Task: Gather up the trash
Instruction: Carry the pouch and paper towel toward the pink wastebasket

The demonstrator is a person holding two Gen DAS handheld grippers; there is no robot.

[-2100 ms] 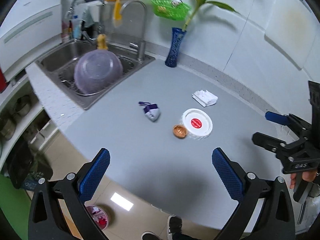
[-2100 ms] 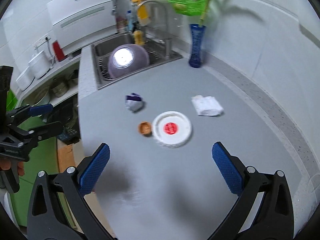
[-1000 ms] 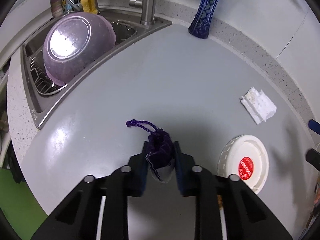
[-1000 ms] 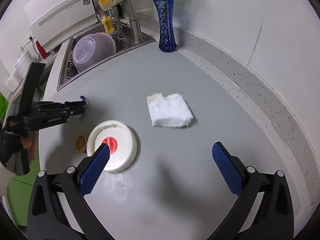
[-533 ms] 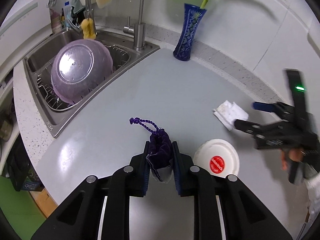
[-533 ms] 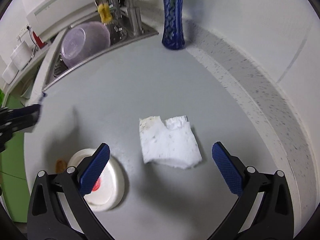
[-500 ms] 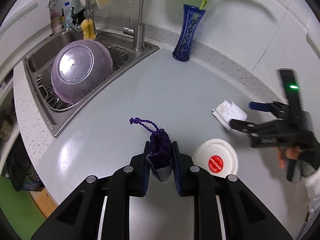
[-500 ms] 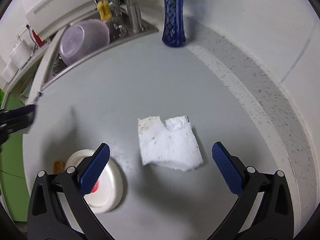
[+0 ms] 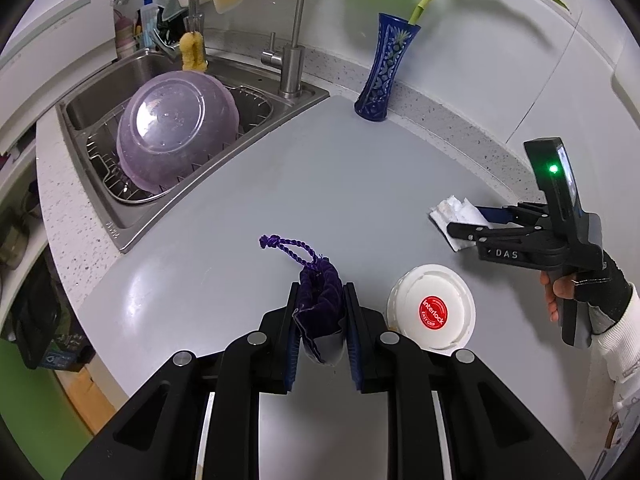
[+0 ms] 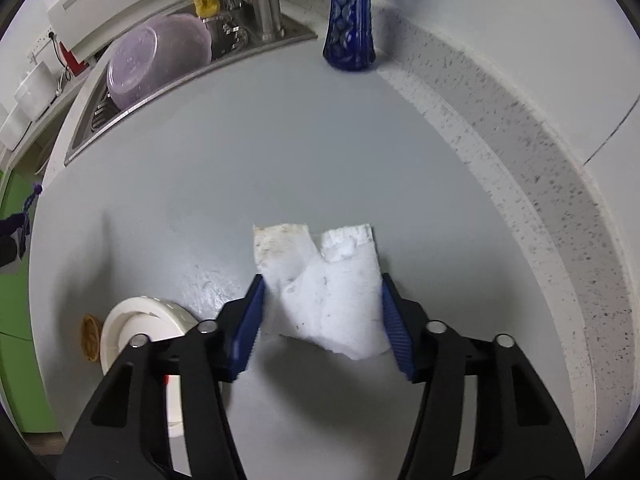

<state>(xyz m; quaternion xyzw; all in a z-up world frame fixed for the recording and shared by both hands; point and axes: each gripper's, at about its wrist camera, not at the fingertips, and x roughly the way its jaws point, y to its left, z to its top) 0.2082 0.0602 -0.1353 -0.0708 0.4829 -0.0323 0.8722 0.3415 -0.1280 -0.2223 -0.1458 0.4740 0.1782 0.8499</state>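
Note:
My left gripper is shut on a dark purple drawstring pouch, whose cord sticks out forward above the grey counter. A crumpled white tissue lies between the blue pads of my right gripper. Its jaws are closing: both pads touch the tissue's side edges and it buckles in the middle. The left wrist view shows the right gripper over the tissue, held by a gloved hand. A white lid with a red sticker lies right of the pouch, a small brown cap beside it.
A blue vase with a green stalk stands at the back by the wall. The steel sink at the back left holds an upturned purple bowl on a rack, with taps behind it. The counter's curved front edge drops to the floor at the left.
The right gripper came down over the tissue and its jaws went from wide open to narrow, onto the tissue's edges. The left gripper rose with the pouch held in it.

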